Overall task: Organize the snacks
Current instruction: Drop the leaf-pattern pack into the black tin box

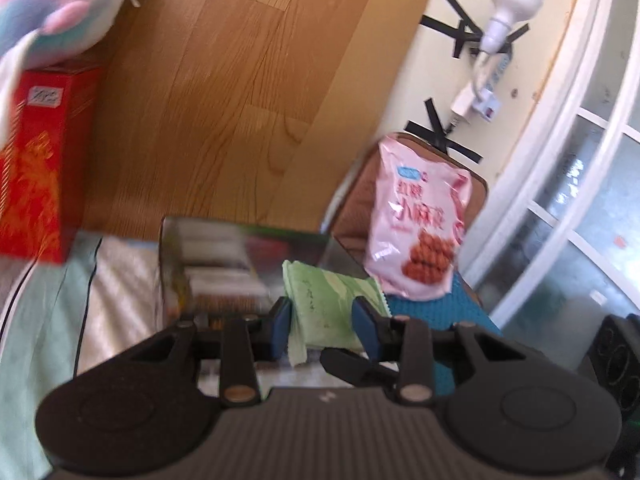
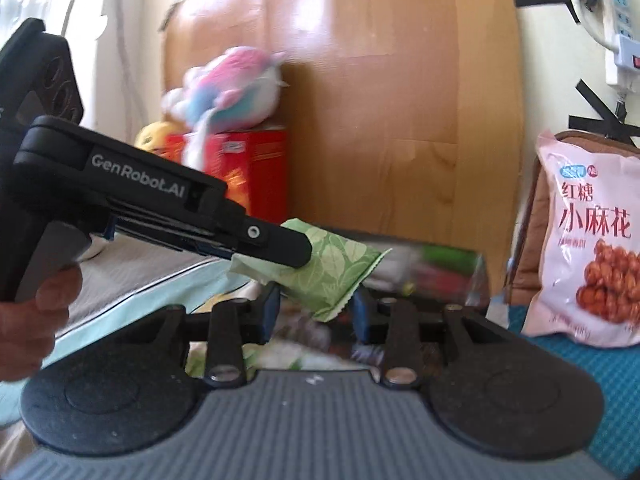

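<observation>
My left gripper point(image 1: 324, 320) is shut on a green leaf-patterned snack packet point(image 1: 328, 304) and holds it in the air. In the right wrist view the left gripper point(image 2: 276, 256) comes in from the left with the same packet point(image 2: 332, 268) in its jaws. My right gripper point(image 2: 314, 308) is open, and the packet's lower end hangs between its blue pads point(image 2: 268, 312) without being clamped. Below lies a clear box of snacks point(image 1: 224, 264), blurred. A pink bag of fried dough twists point(image 1: 416, 228) leans upright at the right, also in the right wrist view point(image 2: 588, 248).
A red box point(image 1: 36, 176) with a pink and blue plush toy point(image 1: 52, 12) on it stands at the left. A wooden board point(image 1: 248, 92) backs the scene. A brown pouch point(image 1: 352, 208) stands behind the pink bag on a blue mat point(image 2: 600, 380). A power strip point(image 2: 620, 36) hangs on the wall.
</observation>
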### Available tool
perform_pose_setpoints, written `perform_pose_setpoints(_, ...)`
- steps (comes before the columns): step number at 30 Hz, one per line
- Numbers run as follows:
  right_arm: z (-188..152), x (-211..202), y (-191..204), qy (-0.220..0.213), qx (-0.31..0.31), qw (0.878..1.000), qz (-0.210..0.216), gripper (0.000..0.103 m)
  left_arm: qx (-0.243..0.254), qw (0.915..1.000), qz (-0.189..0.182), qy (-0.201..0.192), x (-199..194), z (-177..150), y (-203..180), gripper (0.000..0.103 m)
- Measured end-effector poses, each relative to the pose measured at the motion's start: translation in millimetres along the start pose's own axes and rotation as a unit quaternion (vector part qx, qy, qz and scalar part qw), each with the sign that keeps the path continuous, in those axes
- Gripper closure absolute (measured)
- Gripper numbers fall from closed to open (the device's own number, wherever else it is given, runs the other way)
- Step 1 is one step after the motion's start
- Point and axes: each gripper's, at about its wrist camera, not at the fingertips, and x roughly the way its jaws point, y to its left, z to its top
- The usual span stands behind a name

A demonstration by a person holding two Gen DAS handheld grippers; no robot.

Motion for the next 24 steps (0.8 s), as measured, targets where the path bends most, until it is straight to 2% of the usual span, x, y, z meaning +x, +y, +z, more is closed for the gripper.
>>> perform_pose_setpoints(6, 2, 27, -22, 0.020, 0.027, 0.999, -0.027, 0.060, -0.001, 0.9999, 0.007, 0.015, 47, 15, 8, 0.069)
perform_pose_setpoints(10, 2, 36, -29, 0.020, 0.042, 0.997, -0.060, 0.042, -0.005, 0.9997, 0.008, 0.022, 63, 17, 11, 0.067)
perform_pose_setpoints(13, 0, 26, -40, -0.001, 0.065, 0.995, -0.079, 0.030, -0.002, 1.0000, 0.003, 0.004, 49, 14, 13, 0.065)
perform_pose_setpoints(18, -14, -9, -57, -0.007, 0.114, 0.991, -0.068, 0.030, -0.009, 0.9998, -0.017, -0.008, 5, -3, 25, 0.065)
perform_pose_setpoints(21, -26, -21, -55, 0.016, 0.126, 0.991, -0.031, 0.031, -0.021, 0.9995, -0.025, 0.001, -16, -26, 36, 0.065)
perform_pose_setpoints(24, -42, -19, -36, 0.059, 0.084, 0.994, -0.021, 0.032, -0.046, 0.9983, -0.020, 0.029, -24, -52, 45, 0.065)
